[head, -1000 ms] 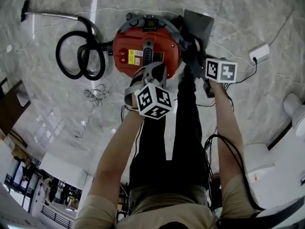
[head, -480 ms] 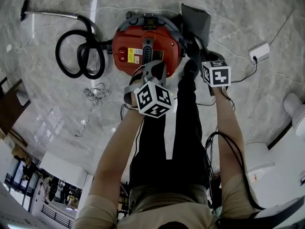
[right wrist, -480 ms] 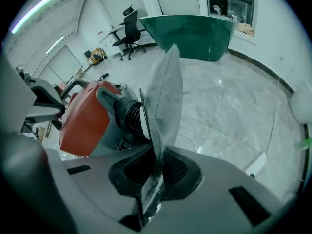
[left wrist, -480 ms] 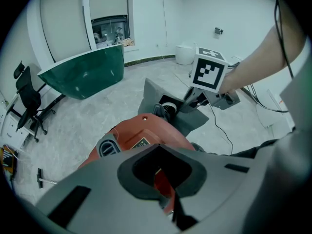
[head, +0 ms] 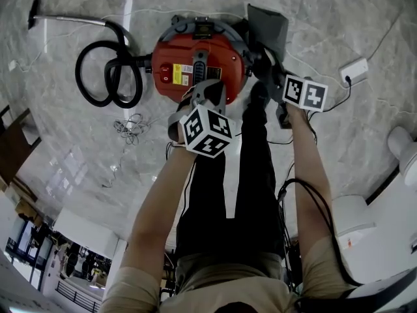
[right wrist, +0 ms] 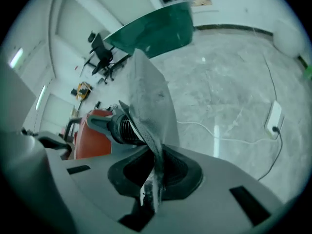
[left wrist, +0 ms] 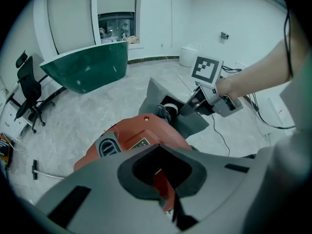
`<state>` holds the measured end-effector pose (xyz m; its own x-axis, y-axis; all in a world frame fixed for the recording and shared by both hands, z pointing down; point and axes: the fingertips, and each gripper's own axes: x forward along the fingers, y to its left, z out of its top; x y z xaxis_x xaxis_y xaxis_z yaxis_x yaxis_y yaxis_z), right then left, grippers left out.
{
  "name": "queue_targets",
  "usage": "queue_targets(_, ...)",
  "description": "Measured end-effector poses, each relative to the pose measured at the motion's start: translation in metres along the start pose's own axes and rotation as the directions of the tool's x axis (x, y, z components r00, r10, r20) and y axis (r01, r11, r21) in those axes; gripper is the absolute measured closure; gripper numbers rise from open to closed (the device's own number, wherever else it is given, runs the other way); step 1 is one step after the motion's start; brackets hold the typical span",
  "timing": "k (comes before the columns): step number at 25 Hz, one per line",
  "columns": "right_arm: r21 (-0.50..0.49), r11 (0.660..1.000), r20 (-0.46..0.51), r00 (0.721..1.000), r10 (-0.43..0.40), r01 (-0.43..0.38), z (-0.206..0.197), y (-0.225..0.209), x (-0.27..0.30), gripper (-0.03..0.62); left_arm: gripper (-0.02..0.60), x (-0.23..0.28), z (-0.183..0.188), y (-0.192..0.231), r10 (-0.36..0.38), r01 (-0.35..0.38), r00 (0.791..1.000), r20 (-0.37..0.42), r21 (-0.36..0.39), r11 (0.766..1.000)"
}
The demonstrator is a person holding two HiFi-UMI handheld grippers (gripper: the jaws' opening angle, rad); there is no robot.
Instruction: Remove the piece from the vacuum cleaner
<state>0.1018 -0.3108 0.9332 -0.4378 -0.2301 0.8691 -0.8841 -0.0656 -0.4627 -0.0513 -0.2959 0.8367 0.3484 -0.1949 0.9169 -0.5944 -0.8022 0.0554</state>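
My right gripper [right wrist: 153, 182] has its jaws nearly together, pinched on the lower edge of the grey piece [right wrist: 148, 99], a thin, cloth-like flap. That is the thing to come off. It sits at the far right side of the vacuum cleaner [head: 195, 70], which stands on the stone floor [head: 339, 25] in front of my legs, hose [head: 107, 77] coiled off to its left.

In the right gripper view the piece runs lengthwise straight away from the jaws, rising from the pads toward the far room. Its join to the machine, a black ribbed collar [right wrist: 122, 128], lies just left of the flap and a little beyond the pads. So the red body is to the left of my grip and open floor is to the right. I judge the pull has to go away from that collar, rightward and along the flap's length, not sideways across it.

My left gripper [left wrist: 170, 201] is on the near top of the red body, jaws narrow, and they appear to close on a red edge of the housing. It is well apart from the piece, so the right hand is the one that does the removing. I take the left to be there to brace the machine so it does not roll with the tug. Whether the collar is a push fit or a latch, I cannot tell from here.
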Motion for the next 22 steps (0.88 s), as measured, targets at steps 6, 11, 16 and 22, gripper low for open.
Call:
queue_targets(6, -0.385, 0.918, -0.059, 0.99, -0.126, 0.094, -0.003, -0.002, -0.001, 0.571, 0.586, 0.001, -0.003, -0.005, 0.0, 0.001, 1.0, -0.007, 0.03, 1.0)
queue_targets(11, -0.696, 0.71, -0.056, 0.978, -0.202, 0.107, -0.004, -0.004, 0.0, 0.572, 0.586, 0.0, -0.004, -0.004, -0.006, 0.006, 1.0, -0.001, 0.028, 1.0)
queue_targets(16, -0.53, 0.817, -0.013, 0.961, -0.277, 0.229, 0.015, -0.048, -0.009, 0.572, 0.586, 0.0, -0.003, -0.005, -0.006, 0.006, 1.0, 0.005, 0.035, 0.999)
queue_targets(22, -0.562, 0.806, -0.035, 0.967, -0.251, 0.189, 0.011, -0.079, -0.045, 0.577, 0.586, -0.003, -0.003, 0.002, 0.041, -0.041, 0.999, 0.023, -0.028, 0.999)
